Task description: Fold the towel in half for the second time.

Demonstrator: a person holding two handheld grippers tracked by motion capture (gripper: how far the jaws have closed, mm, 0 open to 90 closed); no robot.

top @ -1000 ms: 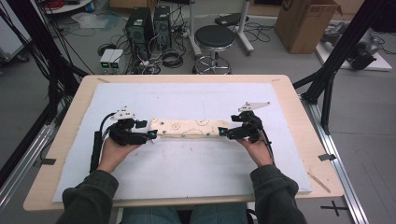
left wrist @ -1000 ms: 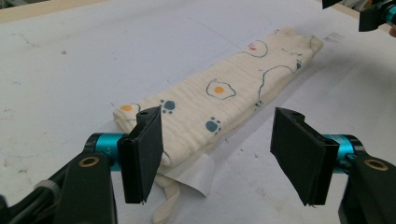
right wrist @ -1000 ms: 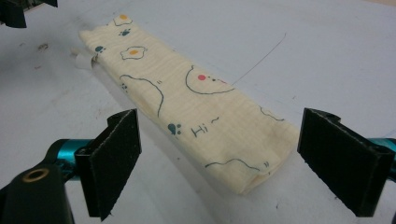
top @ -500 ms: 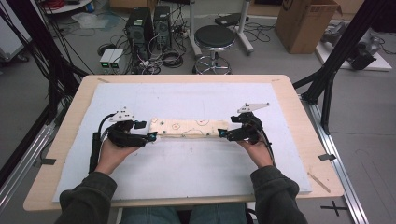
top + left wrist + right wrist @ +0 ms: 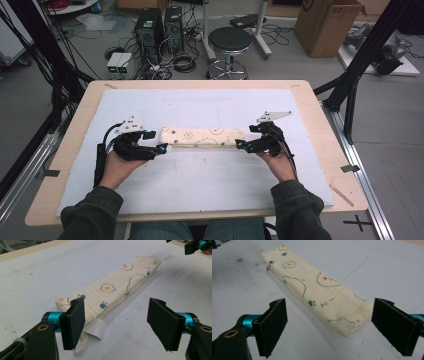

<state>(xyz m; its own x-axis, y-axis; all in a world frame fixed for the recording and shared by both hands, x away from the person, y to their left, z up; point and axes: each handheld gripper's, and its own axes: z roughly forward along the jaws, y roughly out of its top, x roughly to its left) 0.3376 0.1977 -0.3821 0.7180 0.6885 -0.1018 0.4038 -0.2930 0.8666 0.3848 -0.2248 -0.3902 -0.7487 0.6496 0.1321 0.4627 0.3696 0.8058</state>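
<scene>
A cream cloth (image 5: pixel 202 136) printed with fried eggs and paw marks lies folded into a long strip across the middle of the white mat (image 5: pixel 210 105). My left gripper (image 5: pixel 156 141) is at its left end and my right gripper (image 5: pixel 246 136) at its right end. In the left gripper view the left gripper (image 5: pixel 117 325) is open and its jaws have just been opening. The cloth's (image 5: pixel 112 287) near corner and white label (image 5: pixel 96 330) lie beside the left pad, unpressed. In the right gripper view the right gripper (image 5: pixel 329 325) stands open, with the cloth's (image 5: pixel 317 287) end just ahead of it.
The mat covers most of the wooden table (image 5: pixel 330 150). A thin wooden stick (image 5: pixel 341 195) lies near the table's right front corner. Beyond the table stand a stool (image 5: pixel 229 40), computer towers (image 5: pixel 160 25), a cardboard box (image 5: pixel 325 20) and black frame posts (image 5: pixel 350 90).
</scene>
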